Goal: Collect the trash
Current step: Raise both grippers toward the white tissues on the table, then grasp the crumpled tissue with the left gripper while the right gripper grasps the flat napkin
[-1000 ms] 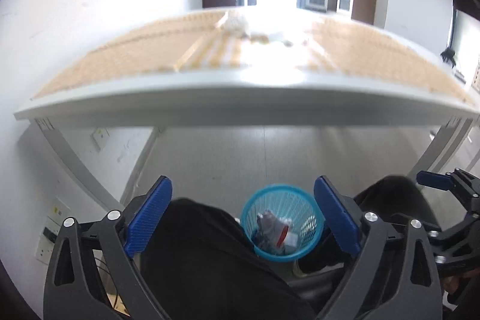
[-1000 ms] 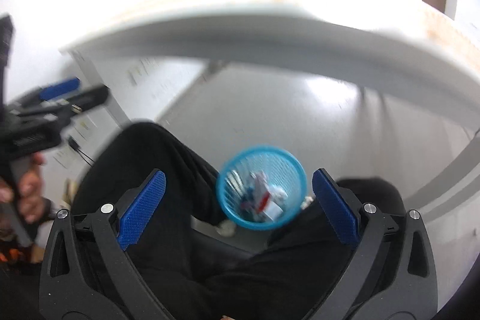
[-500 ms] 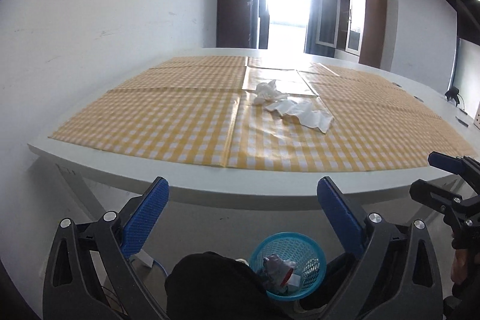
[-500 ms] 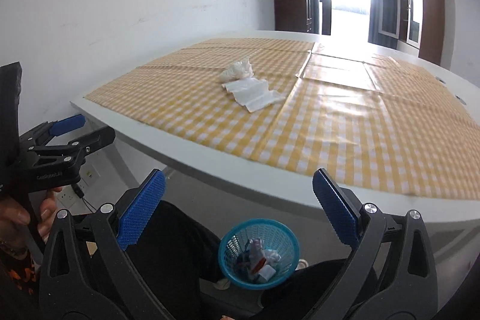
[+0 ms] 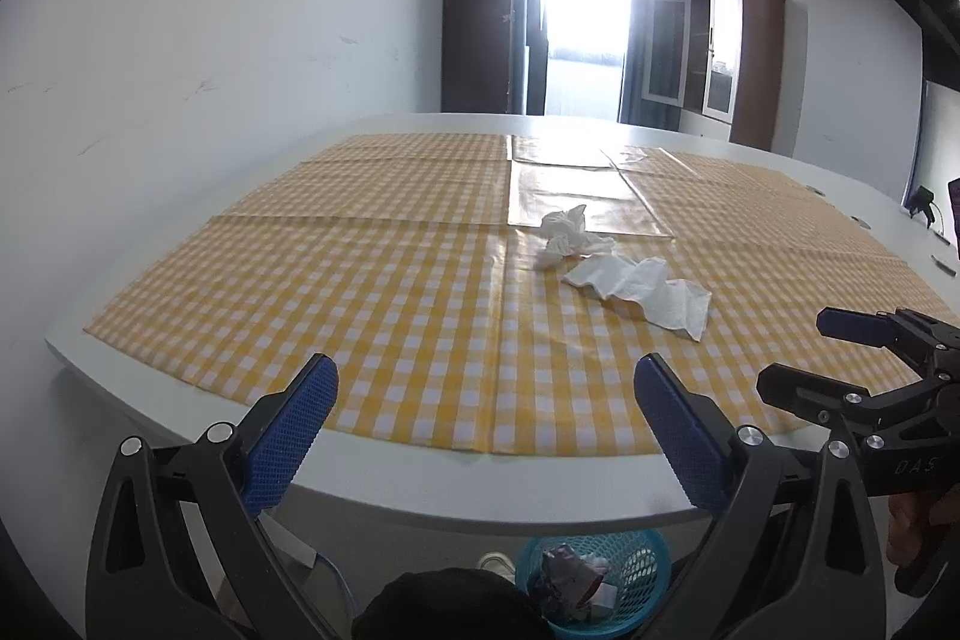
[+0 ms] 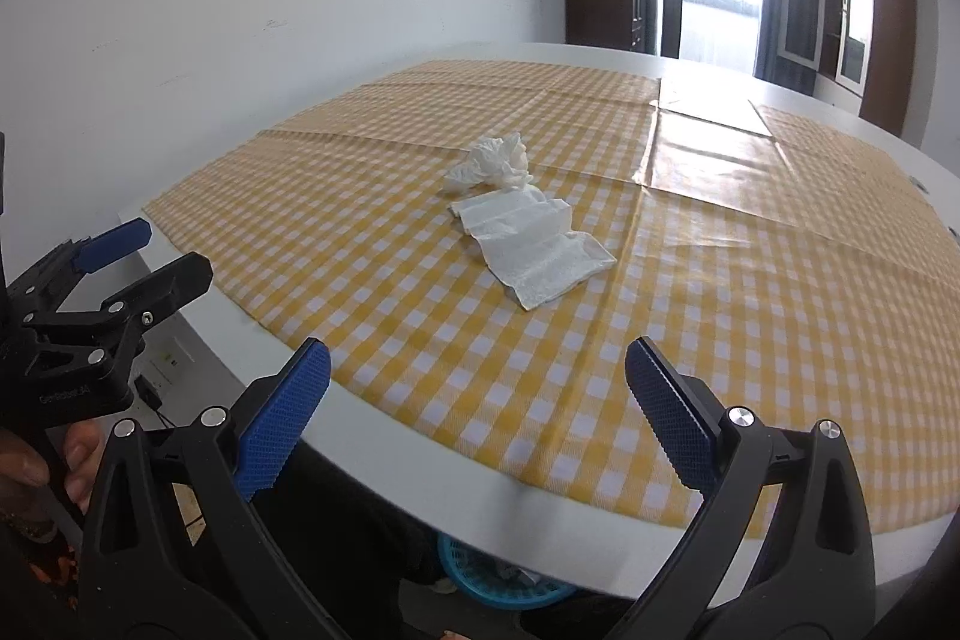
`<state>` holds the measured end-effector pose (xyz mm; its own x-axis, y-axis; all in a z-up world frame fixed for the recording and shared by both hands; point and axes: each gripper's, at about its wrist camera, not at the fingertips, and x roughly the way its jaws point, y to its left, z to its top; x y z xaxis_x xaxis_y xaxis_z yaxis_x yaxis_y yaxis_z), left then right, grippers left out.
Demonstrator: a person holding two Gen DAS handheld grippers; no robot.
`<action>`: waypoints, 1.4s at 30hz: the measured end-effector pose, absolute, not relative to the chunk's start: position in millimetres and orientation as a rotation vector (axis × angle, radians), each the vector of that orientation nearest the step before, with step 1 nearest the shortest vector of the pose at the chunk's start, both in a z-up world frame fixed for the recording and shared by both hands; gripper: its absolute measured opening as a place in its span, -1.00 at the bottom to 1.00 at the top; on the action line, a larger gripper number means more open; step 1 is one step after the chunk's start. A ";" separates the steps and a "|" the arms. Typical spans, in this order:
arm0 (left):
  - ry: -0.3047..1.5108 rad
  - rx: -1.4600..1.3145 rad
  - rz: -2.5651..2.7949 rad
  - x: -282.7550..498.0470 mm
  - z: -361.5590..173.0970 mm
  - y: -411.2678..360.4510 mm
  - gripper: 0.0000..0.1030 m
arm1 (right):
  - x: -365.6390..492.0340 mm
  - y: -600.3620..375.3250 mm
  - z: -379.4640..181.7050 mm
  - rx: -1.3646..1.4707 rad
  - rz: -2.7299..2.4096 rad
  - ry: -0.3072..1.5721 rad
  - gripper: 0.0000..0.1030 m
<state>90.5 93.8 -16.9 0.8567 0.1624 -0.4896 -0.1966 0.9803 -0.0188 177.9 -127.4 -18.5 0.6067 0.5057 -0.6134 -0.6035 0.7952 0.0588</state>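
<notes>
Two pieces of white paper lie mid-table on the yellow checked cloth: a crumpled tissue and, just nearer, a flat wrinkled napkin. A blue mesh bin with trash inside sits on the floor under the table's near edge. My left gripper is open and empty at the near table edge, well short of the paper. My right gripper is open and empty too, hovering over the near edge. Each gripper shows in the other's view, right and left.
The white table curves round, with a white wall close on the left. A bright doorway and wooden cabinets stand at the far end. The person's dark-clothed legs are beside the bin.
Both grippers have risen from looking down at the bin below the table to above the table edge, facing the paper on the cloth. Both stayed open.
</notes>
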 end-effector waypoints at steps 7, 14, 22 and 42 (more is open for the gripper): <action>0.544 -0.101 0.186 135.6 -13.0 111.0 0.88 | 232.0 -105.9 -18.3 -0.180 0.635 0.728 0.83; 0.598 -0.142 0.155 184.1 -11.6 122.5 0.88 | 276.7 -88.2 -27.0 -0.187 0.657 0.807 0.83; 0.701 -0.194 0.103 250.2 -25.1 134.9 0.88 | 308.1 -72.0 -43.1 -0.231 0.679 0.883 0.74; 0.795 -0.210 0.030 330.9 -32.6 117.6 0.72 | 319.5 -74.8 -56.9 -0.323 0.638 0.868 -0.07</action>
